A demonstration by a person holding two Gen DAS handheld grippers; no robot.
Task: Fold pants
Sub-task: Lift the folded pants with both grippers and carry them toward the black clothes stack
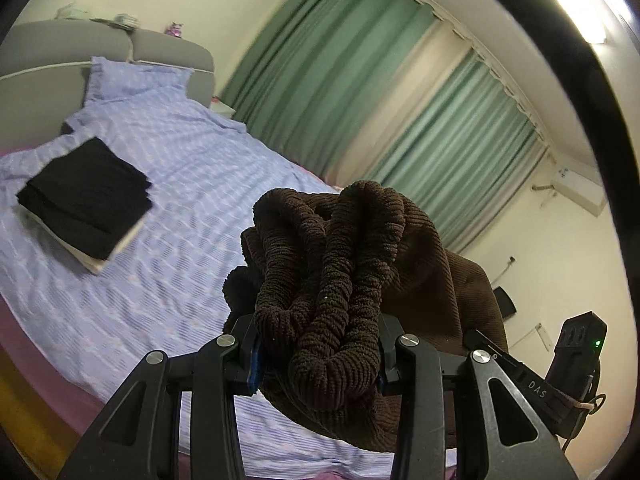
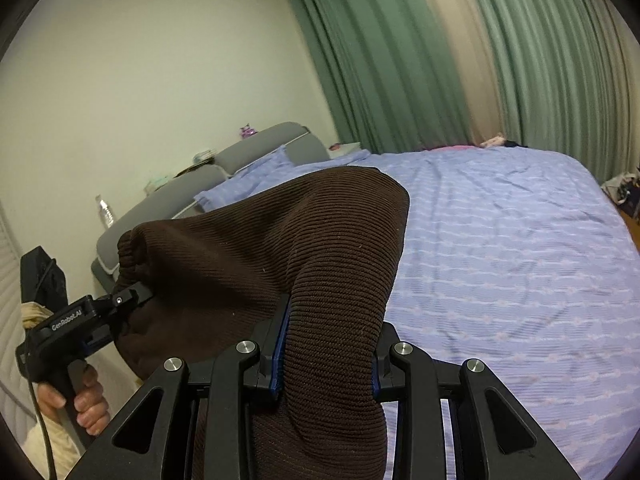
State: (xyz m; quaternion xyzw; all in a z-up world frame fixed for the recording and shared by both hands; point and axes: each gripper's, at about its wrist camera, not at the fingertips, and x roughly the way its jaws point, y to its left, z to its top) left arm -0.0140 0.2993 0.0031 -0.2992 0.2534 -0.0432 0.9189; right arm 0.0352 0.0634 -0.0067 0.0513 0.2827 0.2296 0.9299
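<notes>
- Pants [image 1: 352,276] of brown corduroy hang in the air above the bed [image 1: 192,184], held up by both grippers; no part of them visibly lies on the sheet.
- Left gripper [image 1: 318,356] has its jaws clenched on the gathered elastic waistband [image 1: 328,264], which bunches in thick rolls between the blue pads. This grip looks chosen because the waistband is the firmest edge to hold.
- Right gripper [image 2: 326,364] has its jaws clamped on a thick fold of the same corduroy, and the cloth rises over it like a hump. From the right wrist view the left gripper [image 2: 132,296] is seen at the far end of the cloth, pinching the waistband [image 2: 132,252], with the person's hand [image 2: 80,400] on its handle.
- Holding at two separated places probably serves to spread the garment before it is put down flat, so I judge the folding is only at its beginning.
- Folded black garment [image 1: 88,204] rests on a pale one near the pillow [image 1: 136,80], well apart from the pants; probably this is the place for finished pieces.
- Blue sheet in front of the right gripper is free, so it seems a good place for laying the pants out.
- Green curtains [image 2: 380,60] hang behind the bed.
</notes>
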